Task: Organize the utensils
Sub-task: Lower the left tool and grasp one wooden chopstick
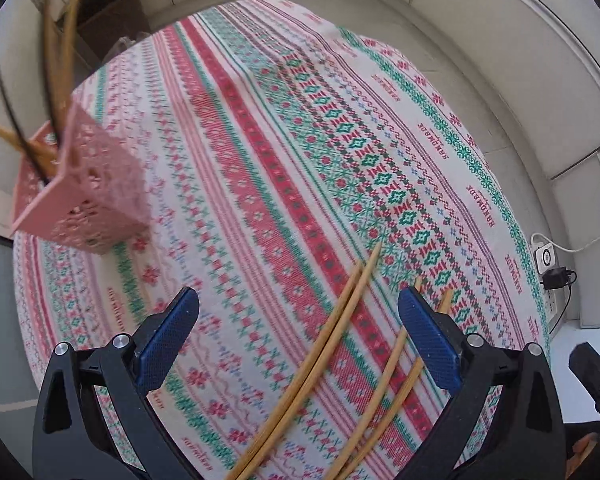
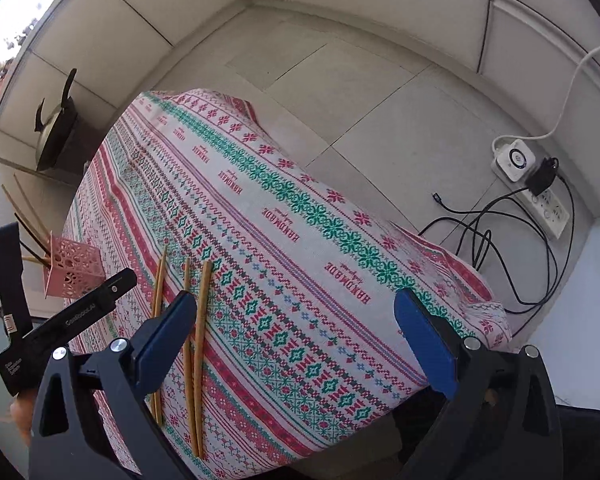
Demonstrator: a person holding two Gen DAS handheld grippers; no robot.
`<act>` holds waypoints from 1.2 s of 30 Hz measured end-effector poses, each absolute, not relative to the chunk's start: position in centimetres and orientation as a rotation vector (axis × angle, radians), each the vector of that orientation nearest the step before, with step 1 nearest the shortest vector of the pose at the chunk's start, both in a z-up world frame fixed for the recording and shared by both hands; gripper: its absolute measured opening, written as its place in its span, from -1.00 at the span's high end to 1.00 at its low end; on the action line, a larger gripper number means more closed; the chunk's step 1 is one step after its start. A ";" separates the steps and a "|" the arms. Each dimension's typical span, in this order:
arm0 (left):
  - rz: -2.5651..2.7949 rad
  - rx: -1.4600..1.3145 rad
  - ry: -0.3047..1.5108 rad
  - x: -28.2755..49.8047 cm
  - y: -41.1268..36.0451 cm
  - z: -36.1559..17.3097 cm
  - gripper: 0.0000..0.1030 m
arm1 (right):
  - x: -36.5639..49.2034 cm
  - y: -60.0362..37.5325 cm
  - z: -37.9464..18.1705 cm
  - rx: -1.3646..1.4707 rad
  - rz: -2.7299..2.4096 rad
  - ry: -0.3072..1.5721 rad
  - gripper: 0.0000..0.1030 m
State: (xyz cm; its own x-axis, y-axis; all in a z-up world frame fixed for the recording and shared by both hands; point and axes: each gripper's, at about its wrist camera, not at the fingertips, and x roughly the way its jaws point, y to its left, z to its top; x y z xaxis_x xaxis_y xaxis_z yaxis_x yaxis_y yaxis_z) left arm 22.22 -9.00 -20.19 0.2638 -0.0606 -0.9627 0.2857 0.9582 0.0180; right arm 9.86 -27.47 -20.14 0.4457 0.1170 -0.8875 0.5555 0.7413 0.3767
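Several bamboo chopsticks [image 1: 332,344] lie loose on the patterned tablecloth [image 1: 284,168]; they also show in the right wrist view [image 2: 199,344]. A pink perforated holder [image 1: 84,196] stands at the cloth's left edge with several chopsticks upright in it; it shows in the right wrist view [image 2: 74,270] too. My left gripper [image 1: 298,300] is open and empty, hovering just above the loose chopsticks. My right gripper [image 2: 296,304] is open and empty above the table's near side, with the loose chopsticks at its left finger.
A dark box with a pan [image 2: 56,140] stands on the floor beyond the table's far left. A power strip with plugs and black cables [image 2: 528,176] lies on the floor to the right. The table's right edge [image 2: 452,264] drops to grey floor tiles.
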 end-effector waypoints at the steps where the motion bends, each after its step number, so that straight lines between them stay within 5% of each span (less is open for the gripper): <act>1: -0.234 0.208 1.295 22.6 -9.3 -20.6 -0.83 | 9.8 -27.8 -20.3 0.731 -0.305 1.098 -0.87; 6: -0.236 0.210 1.370 24.1 -9.8 -22.6 -0.23 | 10.1 -28.7 -21.5 0.795 -0.288 1.136 -0.87; 16: -0.259 0.258 1.390 24.9 -10.6 -24.0 0.12 | 10.6 -28.6 -21.7 0.830 -0.249 1.149 -0.87; 22: -0.282 0.216 1.402 23.2 -8.8 -23.6 0.76 | 11.4 -27.6 -21.5 0.842 -0.217 1.144 -0.87; 33: -0.240 0.175 1.268 20.3 -3.3 -20.6 0.92 | 16.9 -22.8 -20.7 0.826 -0.114 1.144 -0.86; 36: -0.232 0.160 1.220 18.7 -1.7 -18.3 0.92 | 19.4 -20.3 -21.1 0.772 -0.080 1.173 -0.72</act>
